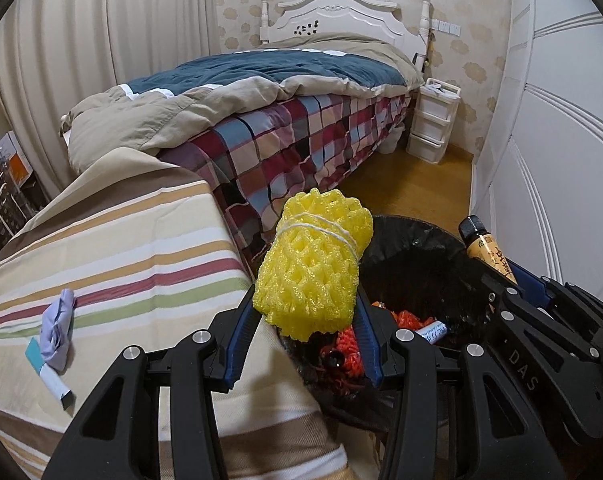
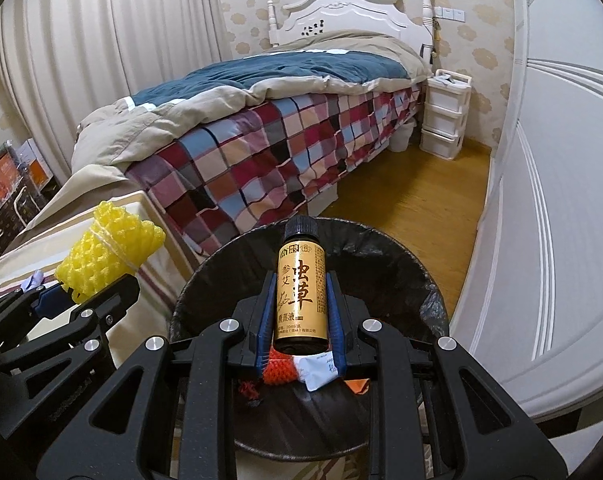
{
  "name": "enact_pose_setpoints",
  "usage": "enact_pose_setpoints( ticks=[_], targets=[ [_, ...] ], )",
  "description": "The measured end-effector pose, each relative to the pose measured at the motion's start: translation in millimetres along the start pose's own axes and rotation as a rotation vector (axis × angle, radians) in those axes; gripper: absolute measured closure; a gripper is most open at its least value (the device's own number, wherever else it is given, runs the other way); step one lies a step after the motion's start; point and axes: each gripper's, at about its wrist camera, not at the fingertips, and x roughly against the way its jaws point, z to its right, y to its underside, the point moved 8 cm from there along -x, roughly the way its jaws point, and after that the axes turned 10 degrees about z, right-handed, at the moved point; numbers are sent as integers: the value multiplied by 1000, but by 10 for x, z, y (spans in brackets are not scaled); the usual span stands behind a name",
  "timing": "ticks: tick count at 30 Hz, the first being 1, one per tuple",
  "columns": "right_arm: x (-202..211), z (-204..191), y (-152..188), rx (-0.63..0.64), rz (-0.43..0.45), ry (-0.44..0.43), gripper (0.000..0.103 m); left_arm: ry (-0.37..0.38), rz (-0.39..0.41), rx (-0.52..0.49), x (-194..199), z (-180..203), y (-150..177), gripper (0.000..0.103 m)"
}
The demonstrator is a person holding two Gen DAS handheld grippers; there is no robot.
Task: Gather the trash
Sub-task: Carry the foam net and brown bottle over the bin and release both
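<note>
over the black-lined bin (image 2: 425, 276) by the bed, right gripper (image 2: 301, 300) clamps a small gold-label bottle (image 2: 300, 292); left gripper (image 1: 301, 320) pinches a yellow foam net roll (image 1: 313, 268) at bin's rim w/ striped cloth.

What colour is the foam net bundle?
Bright yellow foam net bundle, tied with white string; clearest in the left wrist view.

A white headboard (image 1: 333, 16) backs a bed (image 1: 301, 136) with a checked sheet and a blue-and-beige quilt (image 1: 261, 76), against floral wallpaper (image 1: 473, 68). Pleated curtains (image 1: 101, 40) hang left; white drawers (image 1: 433, 120) stand on the wooden floor (image 1: 413, 184) beside white panelled doors (image 1: 561, 120).
</note>
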Motion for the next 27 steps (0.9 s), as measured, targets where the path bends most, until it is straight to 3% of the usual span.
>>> enact_pose_setpoints(
  ticks=[20, 23, 27],
  targets=[
    [-189, 267, 46, -32, -22, 53, 79, -7, -26, -58, -247, 239, -22, 56],
    [-181, 282, 57, -32, -19, 62, 77, -12, -23, -61, -245, 248, -26, 46],
    [-159, 299, 38, -30, -7, 78, 64, -16, -7, -59, -221, 250, -46, 33]
  ],
)
